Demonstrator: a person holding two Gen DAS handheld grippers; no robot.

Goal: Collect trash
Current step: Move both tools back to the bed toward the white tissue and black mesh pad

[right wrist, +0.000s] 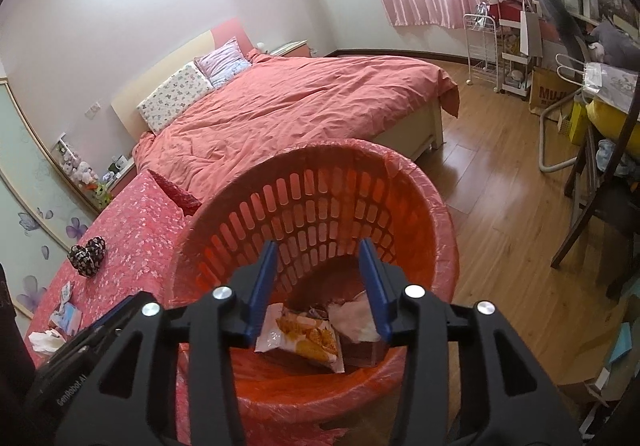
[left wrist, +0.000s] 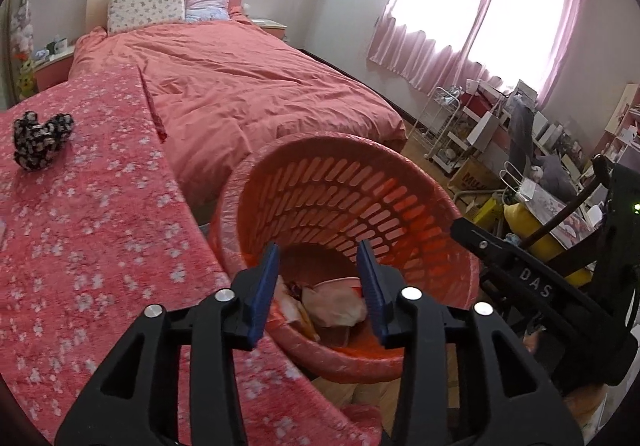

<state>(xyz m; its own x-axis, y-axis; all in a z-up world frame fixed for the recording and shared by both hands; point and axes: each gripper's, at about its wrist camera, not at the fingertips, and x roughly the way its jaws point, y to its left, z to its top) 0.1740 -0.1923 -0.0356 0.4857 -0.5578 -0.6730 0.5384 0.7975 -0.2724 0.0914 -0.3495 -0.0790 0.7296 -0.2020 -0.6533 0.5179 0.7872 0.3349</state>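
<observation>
An orange slotted basket [left wrist: 400, 166] lined with a thin pink bag stands beside the bed. My left gripper [left wrist: 319, 246] hangs open over its mouth with nothing between the blue pads. At the bottom lie a crumpled pale wrapper [left wrist: 334, 304] and other scraps. My right gripper [right wrist: 318, 244] is also open and empty above the same basket [right wrist: 420, 182]. Below it lie a yellow-and-white snack wrapper [right wrist: 304, 338] and a crumpled tissue [right wrist: 356, 320]. On the flowered pink blanket [right wrist: 136, 222] at the left lie a white tissue [right wrist: 46, 340] and a small blue-white packet [right wrist: 66, 316].
A black floral cloth bundle [left wrist: 42, 138] rests on the blanket [left wrist: 100, 226], also seen as the bundle [right wrist: 88, 256] in the right wrist view. The bed with its red quilt [left wrist: 240, 86] lies beyond. At the right are wood floor [right wrist: 500, 174], a chair [right wrist: 592, 206], a wire cart [right wrist: 482, 42] and cluttered shelves.
</observation>
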